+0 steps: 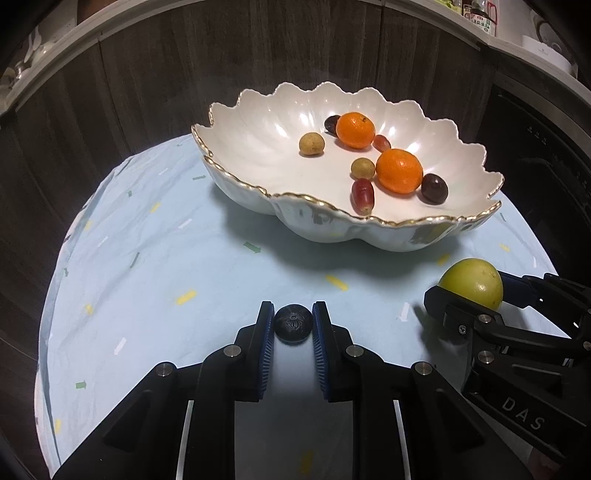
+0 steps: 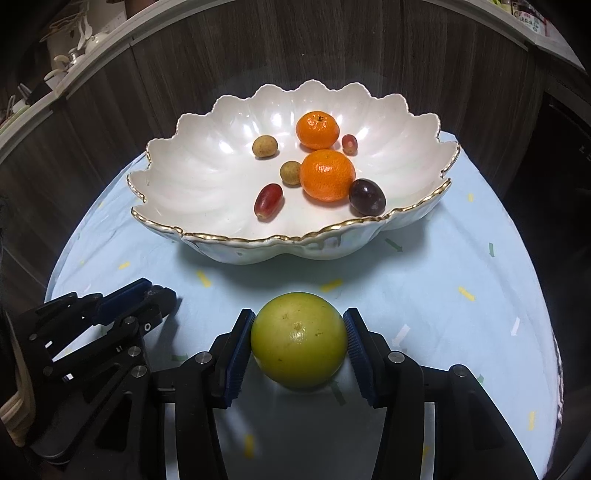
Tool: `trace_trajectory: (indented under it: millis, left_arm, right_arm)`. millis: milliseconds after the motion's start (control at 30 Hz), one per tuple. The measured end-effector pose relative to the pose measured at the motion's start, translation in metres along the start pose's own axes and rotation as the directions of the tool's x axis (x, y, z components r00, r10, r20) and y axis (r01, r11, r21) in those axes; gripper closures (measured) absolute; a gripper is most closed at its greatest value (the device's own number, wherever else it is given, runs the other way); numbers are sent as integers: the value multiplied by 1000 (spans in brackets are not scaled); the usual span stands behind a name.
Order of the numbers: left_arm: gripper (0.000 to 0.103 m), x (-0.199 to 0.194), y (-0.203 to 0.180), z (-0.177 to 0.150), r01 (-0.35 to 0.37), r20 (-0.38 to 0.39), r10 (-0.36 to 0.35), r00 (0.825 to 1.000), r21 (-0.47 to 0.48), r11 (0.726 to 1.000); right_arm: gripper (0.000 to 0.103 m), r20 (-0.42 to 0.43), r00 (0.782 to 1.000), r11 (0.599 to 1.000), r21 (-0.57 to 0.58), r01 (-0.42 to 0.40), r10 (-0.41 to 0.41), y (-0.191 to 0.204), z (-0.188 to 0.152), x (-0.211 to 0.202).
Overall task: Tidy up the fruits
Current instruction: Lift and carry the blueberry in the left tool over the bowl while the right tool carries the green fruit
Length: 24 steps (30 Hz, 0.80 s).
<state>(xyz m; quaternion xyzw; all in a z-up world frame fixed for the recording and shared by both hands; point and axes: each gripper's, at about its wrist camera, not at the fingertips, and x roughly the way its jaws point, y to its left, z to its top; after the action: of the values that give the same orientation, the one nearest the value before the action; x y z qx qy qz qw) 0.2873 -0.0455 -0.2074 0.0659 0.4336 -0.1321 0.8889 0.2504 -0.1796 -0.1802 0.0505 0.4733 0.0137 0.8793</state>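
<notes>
A white scalloped bowl with a gold rim [image 1: 258, 192] [image 2: 207, 236] stands on the far side of the round table. It holds two oranges [image 1: 399, 170] [image 2: 327, 175], two tan longans [image 1: 312, 144], red grapes [image 1: 363, 195] and dark grapes [image 1: 434, 188]. My left gripper [image 1: 293, 323] is shut on a small black round fruit [image 1: 293, 325] just above the cloth. My right gripper [image 2: 299, 339] is shut on a yellow-green round fruit [image 2: 299, 339], which also shows in the left wrist view [image 1: 472, 281]. The left gripper [image 2: 162, 295] shows at lower left in the right wrist view.
A light blue cloth with small coloured marks [image 1: 147, 258] [image 2: 461, 266] covers the table. Dark wood panels [image 1: 147, 92] rise behind it. Shelves with bottles and dishes [image 1: 480, 18] run above.
</notes>
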Motion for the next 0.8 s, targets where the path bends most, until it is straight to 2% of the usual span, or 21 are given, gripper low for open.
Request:
trace_trajectory:
  millis: [800]
  left_arm:
    - [81, -41, -3, 20, -29, 62, 30, 998, -9, 1000]
  right_arm:
    - [53, 105, 994, 1000, -3, -22, 22, 3, 15, -47]
